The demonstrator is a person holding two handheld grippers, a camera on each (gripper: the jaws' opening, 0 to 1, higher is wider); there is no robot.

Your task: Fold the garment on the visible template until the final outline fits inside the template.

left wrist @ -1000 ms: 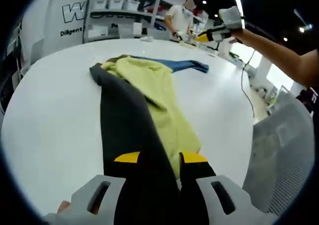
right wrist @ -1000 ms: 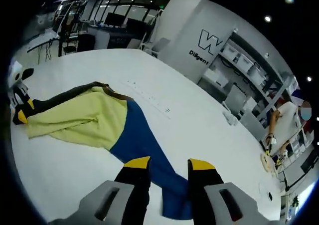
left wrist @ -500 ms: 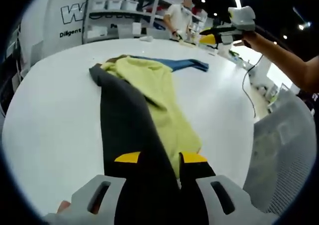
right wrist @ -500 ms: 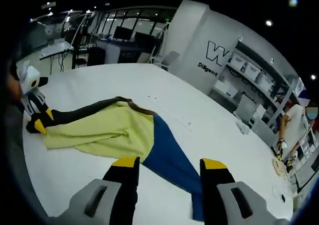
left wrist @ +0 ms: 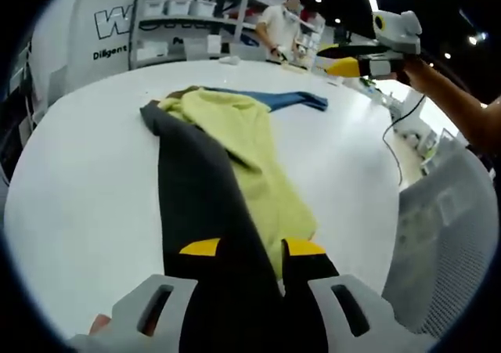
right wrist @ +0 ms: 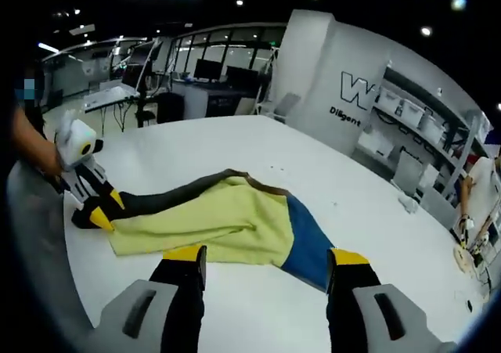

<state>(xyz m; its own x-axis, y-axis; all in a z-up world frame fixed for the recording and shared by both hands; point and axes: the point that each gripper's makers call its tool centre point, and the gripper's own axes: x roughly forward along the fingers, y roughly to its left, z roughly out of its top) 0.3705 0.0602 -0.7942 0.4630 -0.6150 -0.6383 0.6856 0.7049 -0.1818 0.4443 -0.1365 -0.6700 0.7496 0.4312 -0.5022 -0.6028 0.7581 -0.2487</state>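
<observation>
In the left gripper view we see our left gripper with its 2 yellow-tipped fingers clamped on the dark grey section of the garment, the cloth running up between them from the bottom of the view. In the right gripper view the same gripper sits at the garment's near end, pinching the dark strip, with a hand behind it.

Our right gripper holds nothing: its 2 fingers stand wide apart above the table, and we see the yellow and blue cloth through the gap between them. In the left gripper view it hangs in the air well above the far side of the table, carried by an arm.

The garment lies stretched out on the white table in 3 colour sections: dark grey along one side, yellow in the middle, blue at the far end. It is rumpled where the sections meet.

Bare table surface surrounds the garment on every side. A grey mesh chair back stands just beside the table edge. Beyond the table, shelves with white bins line the wall, and a person stands at another bench.
</observation>
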